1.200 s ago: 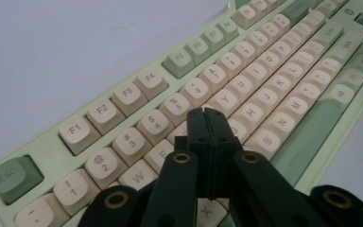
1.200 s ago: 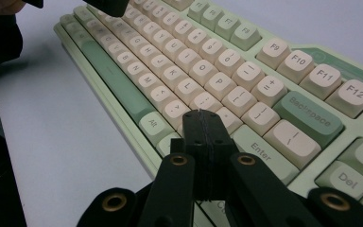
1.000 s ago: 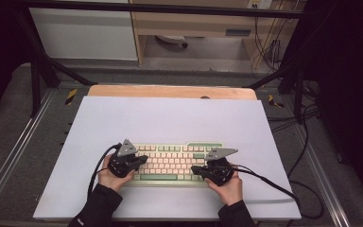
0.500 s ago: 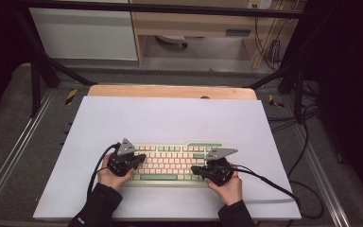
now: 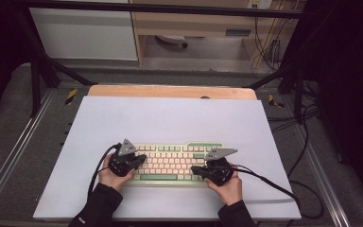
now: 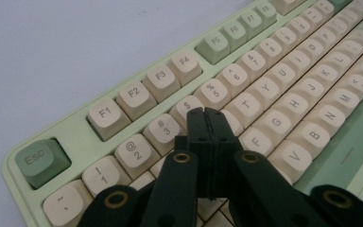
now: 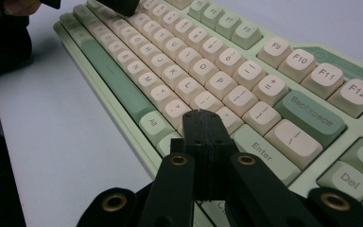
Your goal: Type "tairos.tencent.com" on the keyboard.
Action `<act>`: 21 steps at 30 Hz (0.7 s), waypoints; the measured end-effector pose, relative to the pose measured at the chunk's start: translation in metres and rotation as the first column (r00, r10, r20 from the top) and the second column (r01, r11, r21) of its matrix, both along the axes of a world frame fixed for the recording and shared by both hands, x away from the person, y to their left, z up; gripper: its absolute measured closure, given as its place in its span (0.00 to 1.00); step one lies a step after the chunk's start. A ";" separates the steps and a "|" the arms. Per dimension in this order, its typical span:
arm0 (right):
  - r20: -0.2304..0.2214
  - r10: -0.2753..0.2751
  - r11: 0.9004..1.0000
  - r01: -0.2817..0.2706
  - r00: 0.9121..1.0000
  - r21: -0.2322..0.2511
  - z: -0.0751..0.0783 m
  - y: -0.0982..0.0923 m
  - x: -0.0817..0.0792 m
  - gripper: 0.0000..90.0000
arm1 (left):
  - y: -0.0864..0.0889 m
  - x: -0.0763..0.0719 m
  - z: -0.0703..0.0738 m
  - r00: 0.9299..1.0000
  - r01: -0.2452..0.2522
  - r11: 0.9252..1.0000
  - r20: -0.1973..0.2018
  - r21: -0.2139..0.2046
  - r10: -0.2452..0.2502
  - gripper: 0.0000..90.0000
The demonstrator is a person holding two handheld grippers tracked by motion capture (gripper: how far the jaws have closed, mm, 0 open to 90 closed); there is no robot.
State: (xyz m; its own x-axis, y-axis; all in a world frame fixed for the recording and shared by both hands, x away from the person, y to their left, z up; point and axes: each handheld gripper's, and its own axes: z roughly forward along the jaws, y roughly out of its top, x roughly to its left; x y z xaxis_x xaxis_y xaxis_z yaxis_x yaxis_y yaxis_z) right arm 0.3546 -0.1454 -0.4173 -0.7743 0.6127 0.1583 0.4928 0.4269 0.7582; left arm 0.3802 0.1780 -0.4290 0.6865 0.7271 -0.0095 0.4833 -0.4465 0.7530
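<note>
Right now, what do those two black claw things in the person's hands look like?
Each gripper, left gripper and right gripper, is black, with two flat jaws and brass-coloured rivets on the arms. A grey three-cornered plate sits on top of each, and a black cable trails away. The person wears dark sleeves.

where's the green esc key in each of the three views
High view: the Esc key is at the keyboard's far left corner, just right of the left gripper.
Left gripper view: lower left, left of the shut fingers.
Right gripper view: not in it.
Shared landmark: the long green spacebar.
</note>
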 end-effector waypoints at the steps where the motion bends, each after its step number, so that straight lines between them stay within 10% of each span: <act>1: 0.000 0.000 1.000 0.000 1.000 0.000 0.000 0.000 0.000 1.00 | 0.000 0.000 -0.001 1.000 0.003 1.000 0.002 -0.006 -0.003 1.00; 21: 0.002 -0.007 1.000 0.007 1.000 0.017 0.003 -0.001 -0.001 1.00 | 0.007 -0.008 0.012 1.000 0.023 0.999 0.008 -0.029 -0.023 1.00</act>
